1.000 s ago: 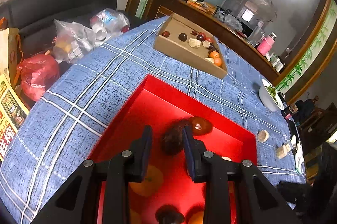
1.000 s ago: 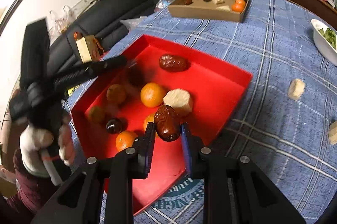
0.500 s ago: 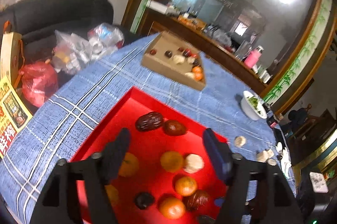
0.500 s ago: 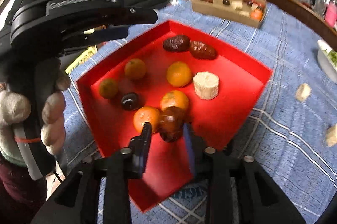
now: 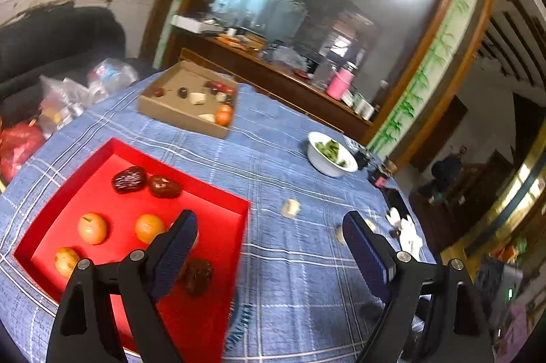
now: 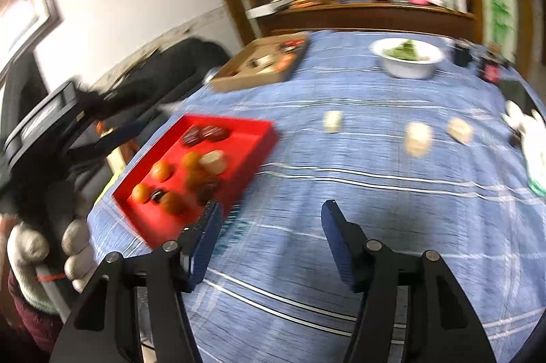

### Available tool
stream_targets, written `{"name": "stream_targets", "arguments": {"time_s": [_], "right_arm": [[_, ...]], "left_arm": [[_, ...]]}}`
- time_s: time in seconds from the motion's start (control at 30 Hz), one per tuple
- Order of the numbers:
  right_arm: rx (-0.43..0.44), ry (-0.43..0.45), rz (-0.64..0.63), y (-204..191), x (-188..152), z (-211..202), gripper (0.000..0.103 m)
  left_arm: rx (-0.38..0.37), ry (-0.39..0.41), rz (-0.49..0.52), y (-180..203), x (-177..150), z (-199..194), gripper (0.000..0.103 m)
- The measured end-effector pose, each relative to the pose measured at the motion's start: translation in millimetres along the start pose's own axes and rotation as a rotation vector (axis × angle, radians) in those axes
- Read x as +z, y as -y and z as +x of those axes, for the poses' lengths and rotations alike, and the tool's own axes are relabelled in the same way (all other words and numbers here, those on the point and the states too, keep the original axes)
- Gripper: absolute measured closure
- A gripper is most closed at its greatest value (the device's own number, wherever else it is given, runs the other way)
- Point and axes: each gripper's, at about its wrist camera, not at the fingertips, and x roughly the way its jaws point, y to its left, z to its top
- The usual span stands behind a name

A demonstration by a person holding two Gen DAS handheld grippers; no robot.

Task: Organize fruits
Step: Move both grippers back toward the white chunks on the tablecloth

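A red tray (image 5: 218,199) on the blue checked tablecloth holds two dark dates (image 5: 129,179), several oranges (image 5: 149,228) and another date (image 5: 199,274) near its front. The tray also shows in the right wrist view (image 6: 262,138), with a pale fruit chunk (image 6: 213,160). Three pale chunks (image 6: 418,138) lie loose on the cloth. My left gripper (image 5: 269,247) is open and empty above the tray's right edge. My right gripper (image 6: 269,226) is open and empty over the cloth, right of the tray.
A cardboard box (image 5: 181,115) with mixed fruits sits at the back. A white bowl of greens (image 6: 406,57) stands at the back right. White tissues (image 6: 525,131) lie at the right edge. Bags (image 5: 65,97) and a black sofa are beyond the table's left.
Both grippers opened: the left let go of its date by the other one, the right dropped its date in the tray. Both have swung right, away from the tray.
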Motion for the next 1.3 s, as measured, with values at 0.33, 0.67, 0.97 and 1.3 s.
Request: {"name": "stream_targets", "arguments": {"time_s": [0.33,0.67,0.97,1.3], "right_arm": [[-0.218,0.183,0.08,101,41,-87,0.043],[-0.179,0.087,0.254,190,76,-52,0.045],[-0.297,-0.019,0.148,190,82,54,0.051],[-0.314,-0.055,0.098,201,77,100,0.06]], "left_arm": [[0.023,0.044,0.047,28,0,-22,0.014],[0.025,-0.056,0.07,40,-16,14,0.014],[0.045,-0.137,0.117,53,-30,43,0.014],[0.008,-0.235,0.176,88,-46,104,0.014]]}}
